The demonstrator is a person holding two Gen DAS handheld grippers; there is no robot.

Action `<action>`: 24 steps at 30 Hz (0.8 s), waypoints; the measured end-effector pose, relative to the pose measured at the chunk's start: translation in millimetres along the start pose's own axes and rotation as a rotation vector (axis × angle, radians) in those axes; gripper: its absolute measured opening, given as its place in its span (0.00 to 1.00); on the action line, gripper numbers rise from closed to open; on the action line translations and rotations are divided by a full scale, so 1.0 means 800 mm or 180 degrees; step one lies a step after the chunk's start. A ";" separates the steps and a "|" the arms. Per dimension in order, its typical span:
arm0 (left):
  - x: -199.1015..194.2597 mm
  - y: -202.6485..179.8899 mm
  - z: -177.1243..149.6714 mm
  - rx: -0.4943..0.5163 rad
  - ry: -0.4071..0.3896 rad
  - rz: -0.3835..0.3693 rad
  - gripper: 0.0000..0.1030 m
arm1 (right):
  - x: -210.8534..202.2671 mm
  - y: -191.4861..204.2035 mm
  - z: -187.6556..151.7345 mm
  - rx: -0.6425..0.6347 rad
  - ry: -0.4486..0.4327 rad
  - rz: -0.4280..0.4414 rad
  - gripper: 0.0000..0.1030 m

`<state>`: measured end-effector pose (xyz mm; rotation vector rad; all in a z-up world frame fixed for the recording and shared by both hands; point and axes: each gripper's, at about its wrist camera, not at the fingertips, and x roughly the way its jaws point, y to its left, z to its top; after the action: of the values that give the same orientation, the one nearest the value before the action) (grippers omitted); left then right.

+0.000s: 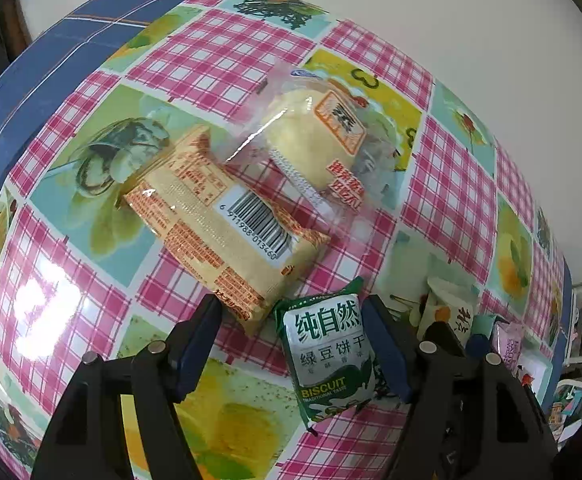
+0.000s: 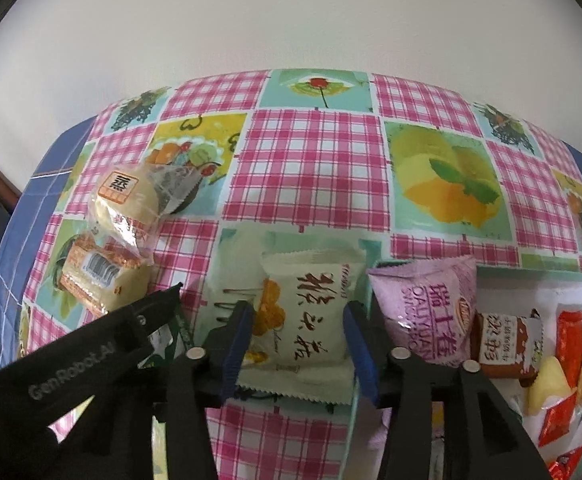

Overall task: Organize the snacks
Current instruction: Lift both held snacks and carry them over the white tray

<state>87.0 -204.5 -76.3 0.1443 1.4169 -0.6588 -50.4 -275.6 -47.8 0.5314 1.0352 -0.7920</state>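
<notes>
A green biscuit packet (image 1: pixel 327 356) lies on the checked tablecloth between the fingers of my left gripper (image 1: pixel 291 308). It sits against the right pad, with a wide gap to the left pad, so the gripper is open. A cream packet with brown script (image 2: pixel 307 320) lies flat between the blue pads of my right gripper (image 2: pixel 299 320). The pads stand close at its sides and do not visibly squeeze it. A bun in clear wrap (image 1: pixel 311 140) rests partly on an orange-and-yellow cake packet (image 1: pixel 227 224) just beyond the left gripper.
A pink packet (image 2: pixel 431 312) leans at the left edge of a white tray (image 2: pixel 571 288). The tray holds a brown packet (image 2: pixel 507 344) and several red and yellow snacks. The left gripper's finger (image 2: pixel 151 304) is close beside the right one. A white wall backs the table.
</notes>
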 end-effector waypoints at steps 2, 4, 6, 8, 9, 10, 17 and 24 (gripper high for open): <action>-0.001 0.007 0.001 -0.0006 0.0005 -0.0011 0.72 | 0.003 0.003 0.001 -0.0030 -0.0043 -0.0045 0.54; 0.000 0.007 0.003 0.0000 0.0011 -0.0010 0.72 | 0.003 0.005 0.001 -0.0079 -0.0078 -0.0089 0.54; 0.001 0.000 0.000 0.0001 0.0017 -0.0015 0.70 | 0.004 0.007 0.000 -0.0129 -0.0098 -0.0125 0.54; 0.000 -0.003 -0.002 -0.0006 0.0022 -0.0016 0.70 | 0.005 0.010 0.000 -0.0178 -0.0112 -0.0159 0.54; 0.000 -0.003 -0.002 -0.0010 0.0030 -0.0028 0.70 | 0.006 0.011 0.000 -0.0200 -0.0112 -0.0164 0.54; 0.000 -0.003 -0.002 -0.0018 0.0035 -0.0036 0.70 | 0.006 0.012 -0.001 -0.0214 -0.0107 -0.0163 0.54; 0.000 -0.007 -0.005 0.0019 0.0069 -0.0039 0.70 | 0.005 0.013 -0.002 -0.0244 -0.0049 -0.0087 0.50; 0.000 -0.016 -0.011 0.0109 0.0074 0.0034 0.63 | 0.003 0.018 -0.007 -0.0375 0.0046 -0.0110 0.50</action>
<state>73.0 -210.8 -74.2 0.1871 1.4267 -0.6747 -41.3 -263.3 -52.1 0.4200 1.0996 -0.7533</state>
